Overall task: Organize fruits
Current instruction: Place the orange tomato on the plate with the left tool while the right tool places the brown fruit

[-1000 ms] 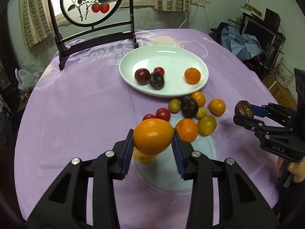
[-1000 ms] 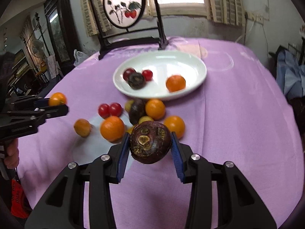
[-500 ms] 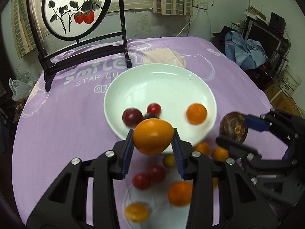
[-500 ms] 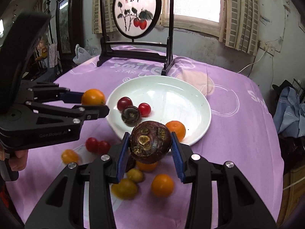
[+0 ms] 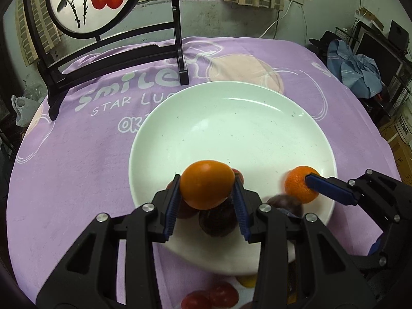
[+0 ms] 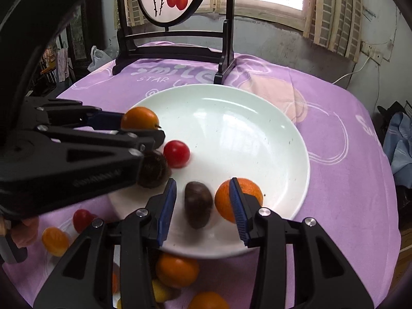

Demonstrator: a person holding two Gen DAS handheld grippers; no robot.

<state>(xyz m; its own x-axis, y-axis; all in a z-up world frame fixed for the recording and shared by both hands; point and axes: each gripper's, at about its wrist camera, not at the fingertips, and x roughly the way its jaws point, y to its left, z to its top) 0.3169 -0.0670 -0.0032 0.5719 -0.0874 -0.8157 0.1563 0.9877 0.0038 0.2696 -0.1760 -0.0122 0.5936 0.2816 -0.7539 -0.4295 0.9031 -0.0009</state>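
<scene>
My left claw (image 5: 206, 200) is clamped on the orange fruit (image 5: 206, 184), hanging right over the near part of the white plate (image 5: 231, 128), while my right claw (image 6: 203, 206) gapes apart, the dark fruit (image 6: 198, 204) lying on the plate between its fingers.

White lettering printed on the purple fabric tablecloth (image 5: 85, 154) reads "smile" in large type, with "STAR LU" beneath it and "OK" lower still, the last two cut off by the round white ceramic plate (image 5: 257, 134).
</scene>
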